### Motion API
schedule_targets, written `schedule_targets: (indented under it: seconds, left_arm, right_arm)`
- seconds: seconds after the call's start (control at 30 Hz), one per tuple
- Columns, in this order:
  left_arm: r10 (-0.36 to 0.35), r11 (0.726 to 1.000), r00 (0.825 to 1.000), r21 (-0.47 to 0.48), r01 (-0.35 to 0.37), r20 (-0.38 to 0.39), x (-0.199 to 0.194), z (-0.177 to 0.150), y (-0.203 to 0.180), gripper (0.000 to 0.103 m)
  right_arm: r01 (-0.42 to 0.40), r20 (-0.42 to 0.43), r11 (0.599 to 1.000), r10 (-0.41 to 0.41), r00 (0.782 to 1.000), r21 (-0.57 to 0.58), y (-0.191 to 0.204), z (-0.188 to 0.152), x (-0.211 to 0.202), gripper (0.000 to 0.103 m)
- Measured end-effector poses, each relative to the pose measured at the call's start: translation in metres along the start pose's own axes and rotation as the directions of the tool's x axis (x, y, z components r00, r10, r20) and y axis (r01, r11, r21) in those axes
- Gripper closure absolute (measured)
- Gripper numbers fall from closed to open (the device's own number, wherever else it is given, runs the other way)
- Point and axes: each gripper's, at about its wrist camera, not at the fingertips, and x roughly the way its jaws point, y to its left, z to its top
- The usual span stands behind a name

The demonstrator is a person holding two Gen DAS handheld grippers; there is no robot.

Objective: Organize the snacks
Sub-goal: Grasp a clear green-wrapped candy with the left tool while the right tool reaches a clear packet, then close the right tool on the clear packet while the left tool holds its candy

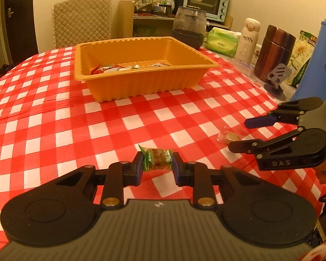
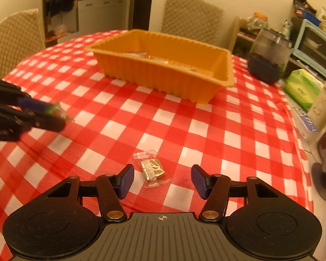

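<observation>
Snacks: the left tongs [image 1: 157,164] are pinched on a green-wrapped sweet [image 1: 157,160], while the right tongs [image 2: 162,179] gape wide around a clear-wrapped brownish one [image 2: 152,168] lying untouched between their tips, the orange tray [image 2: 217,82] beyond both.

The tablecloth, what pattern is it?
The tablecloth has red and white checks, clearest in the right wrist view.

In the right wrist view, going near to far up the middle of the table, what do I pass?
Right gripper, open → clear-wrapped snack lying on the checked cloth between its fingers → orange tray with snacks inside → quilted chair back behind the table.
</observation>
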Motion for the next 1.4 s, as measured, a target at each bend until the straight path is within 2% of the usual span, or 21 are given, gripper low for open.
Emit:
schedule_targets:
  seconds: [0.17,0.37,0.57,0.73,0.97,1.4]
  left_arm:
    - [-0.013,1.0,1.0,-0.024,0.013,-0.002,0.0,0.0,0.004,0.079]
    - [-0.024,0.999,1.0,-0.032,0.024,-0.004,0.002,0.0,0.004,0.079]
    - [-0.031,0.999,1.0,-0.026,0.03,-0.004,0.0,0.001,-0.002,0.079]
    - [-0.033,0.999,0.999,-0.012,0.033,-0.003,-0.003,0.002,-0.007,0.079]
    - [-0.033,0.999,0.999,-0.017,0.033,-0.012,-0.011,0.001,-0.01,0.079]
    - [-0.016,0.999,1.0,-0.049,0.016,-0.001,-0.036,0.005,-0.004,0.079]
  right_arm:
    - [-0.039,0.01,0.999,0.039,0.999,-0.02,-0.002,0.001,0.004,0.059]
    - [-0.07,0.001,0.998,0.07,0.998,0.005,0.0,0.003,0.002,0.078]
    - [-0.065,-0.024,0.994,0.067,0.997,0.087,0.0,0.004,-0.003,0.08]
    - [-0.037,-0.01,0.985,0.039,0.999,0.17,0.006,0.004,-0.02,0.081]
    - [-0.049,0.038,0.979,0.042,0.998,0.199,0.012,0.01,-0.037,0.081]
    - [-0.065,0.075,0.973,0.05,0.996,0.219,0.033,0.019,-0.056,0.081]
